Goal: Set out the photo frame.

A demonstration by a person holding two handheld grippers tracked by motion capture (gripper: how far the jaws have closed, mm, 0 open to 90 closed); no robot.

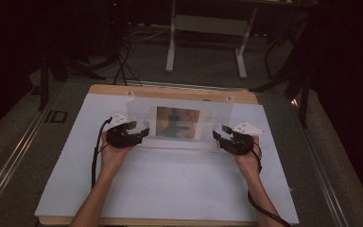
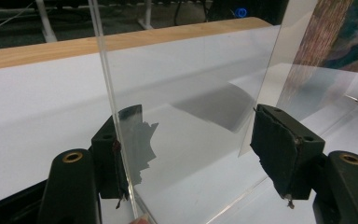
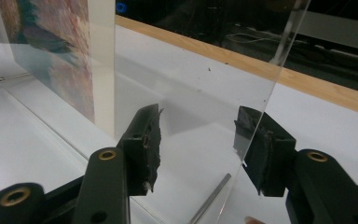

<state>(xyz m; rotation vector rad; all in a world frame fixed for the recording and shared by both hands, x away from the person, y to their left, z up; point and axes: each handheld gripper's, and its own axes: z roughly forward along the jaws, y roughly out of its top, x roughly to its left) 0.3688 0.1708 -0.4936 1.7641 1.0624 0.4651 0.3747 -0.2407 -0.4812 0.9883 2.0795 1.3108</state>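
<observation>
A clear, upright acrylic picture stand (image 1: 179, 124) with a colourful printed picture (image 1: 177, 122) slotted in its middle stands toward the far side of the white-covered worktop (image 1: 170, 184), just short of the worktop's bare wooden far edge (image 1: 170, 92). The left gripper (image 1: 133, 133) sits at the stand's left end and the right gripper (image 1: 221, 134) at its right end. In each gripper view the jaws are spread wide with an edge of the clear panel standing between them; one pad lies close against the sheet, the other well off it, so neither has closed on it. The stand looks stiff, light and thin, with smooth, glossy faces that will likely be slippery and scratch or crack if pinched hard. The bare clear margins at the two ends, outside the picture, seem the sensible places to grip, low down and evenly on both sides.
</observation>
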